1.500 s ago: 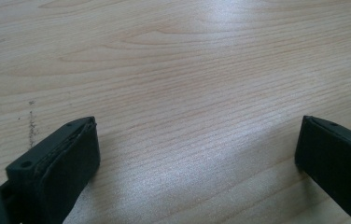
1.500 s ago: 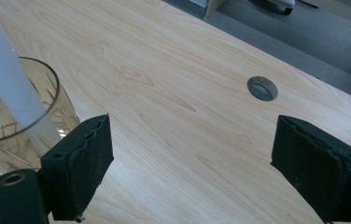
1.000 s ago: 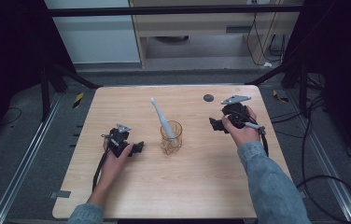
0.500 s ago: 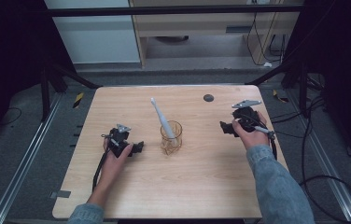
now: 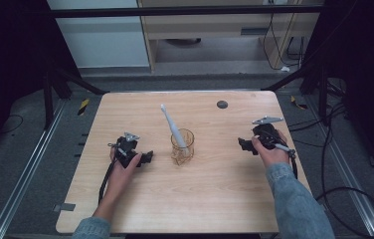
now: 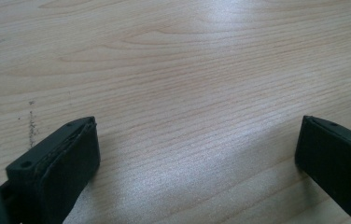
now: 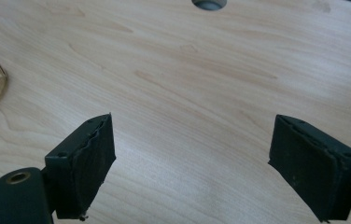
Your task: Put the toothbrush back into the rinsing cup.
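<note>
At the middle of the wooden table (image 5: 140, 199) stands an amber glass cup (image 5: 182, 147) with a white toothbrush (image 5: 174, 129) leaning in it, head toward 11 o'clock. The left gripper (image 5: 145, 158) rests at the cup's 9 o'clock, well apart, jaws spread over bare wood. The right gripper (image 5: 244, 145) sits at the cup's 3 o'clock, jaws spread and pinching nothing, with a dark round hole (image 5: 222, 104) toward 12 o'clock

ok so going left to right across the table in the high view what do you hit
left gripper → amber glass cup holding the white toothbrush → right gripper; the small dark disc lies farther back, between cup and right gripper.
</note>
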`<state>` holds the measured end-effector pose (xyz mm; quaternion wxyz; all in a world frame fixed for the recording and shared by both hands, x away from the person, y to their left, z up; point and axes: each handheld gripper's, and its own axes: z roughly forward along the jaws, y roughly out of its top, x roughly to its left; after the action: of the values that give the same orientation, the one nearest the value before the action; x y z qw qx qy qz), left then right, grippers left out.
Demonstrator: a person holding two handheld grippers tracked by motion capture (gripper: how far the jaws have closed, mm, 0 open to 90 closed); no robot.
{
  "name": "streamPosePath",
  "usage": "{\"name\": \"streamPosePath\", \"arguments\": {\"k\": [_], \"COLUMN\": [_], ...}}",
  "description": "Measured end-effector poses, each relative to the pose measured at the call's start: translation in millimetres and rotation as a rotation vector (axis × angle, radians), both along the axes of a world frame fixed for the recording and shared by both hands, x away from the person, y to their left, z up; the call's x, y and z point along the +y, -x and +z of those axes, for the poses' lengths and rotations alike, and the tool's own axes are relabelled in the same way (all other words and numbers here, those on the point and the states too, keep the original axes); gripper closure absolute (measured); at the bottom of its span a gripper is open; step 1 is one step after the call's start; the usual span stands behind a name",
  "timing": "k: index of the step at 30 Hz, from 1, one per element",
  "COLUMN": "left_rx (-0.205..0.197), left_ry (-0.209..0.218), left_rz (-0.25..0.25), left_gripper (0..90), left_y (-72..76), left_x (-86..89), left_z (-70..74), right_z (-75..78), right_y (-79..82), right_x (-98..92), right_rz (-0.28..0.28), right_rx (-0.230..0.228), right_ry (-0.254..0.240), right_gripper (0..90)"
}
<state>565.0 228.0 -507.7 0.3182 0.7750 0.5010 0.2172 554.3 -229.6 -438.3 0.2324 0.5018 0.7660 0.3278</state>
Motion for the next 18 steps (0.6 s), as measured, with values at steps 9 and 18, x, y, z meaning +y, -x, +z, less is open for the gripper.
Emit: {"name": "streamPosePath", "arguments": {"k": [9, 18], "left_rx": [0.0, 0.0], "left_ry": [-0.001, 0.0], "left_rz": [0.0, 0.0], "left_gripper": [0.0, 0.0], "left_y": [0.0, 0.0], "left_x": [0.0, 0.0], "left_z": [0.0, 0.0], "right_z": [-28.2, -46.5], "right_y": [4.1, -1.1], "right_x": [-0.4, -1.9], "right_rz": [-0.016, -0.062], "right_rx": [0.038, 0.039], "right_ry": [-0.022, -0.045], "right_gripper": [14.7, 15.0]}}
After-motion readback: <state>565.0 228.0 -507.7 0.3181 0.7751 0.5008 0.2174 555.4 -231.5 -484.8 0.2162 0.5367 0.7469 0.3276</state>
